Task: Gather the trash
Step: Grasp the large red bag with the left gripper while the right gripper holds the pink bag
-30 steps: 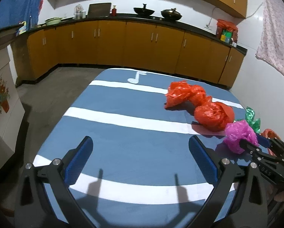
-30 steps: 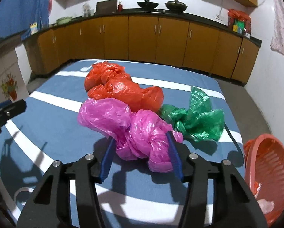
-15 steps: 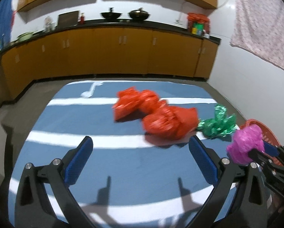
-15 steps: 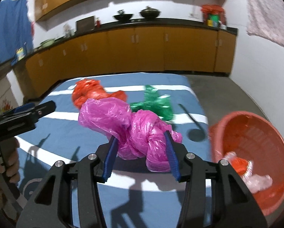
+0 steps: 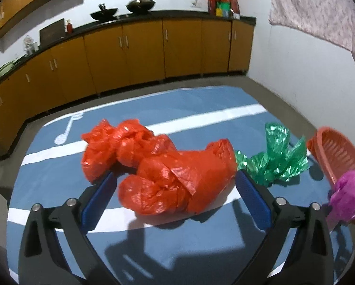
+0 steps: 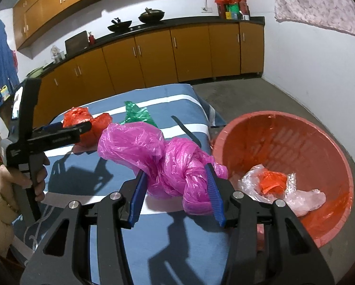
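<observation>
Pink plastic bag (image 6: 163, 163): clamped between the pads of the right gripper (image 6: 177, 190), held near the rim of the red basket (image 6: 320, 142).
Drop risk: loose tail may be caught on the rim if released short.
Left gripper (image 5: 175, 190): jaws wide, just eased inward, red bag (image 5: 172, 185) between them, not gripped.
Slip risk: only a fold may be pinched.
Green bag (image 5: 275, 163): on blue cloth (image 5: 201, 104), may be dragged along.

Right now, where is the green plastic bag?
In the left wrist view the green plastic bag lies on the blue striped table, right of the red bag and left of the orange basket.
</observation>
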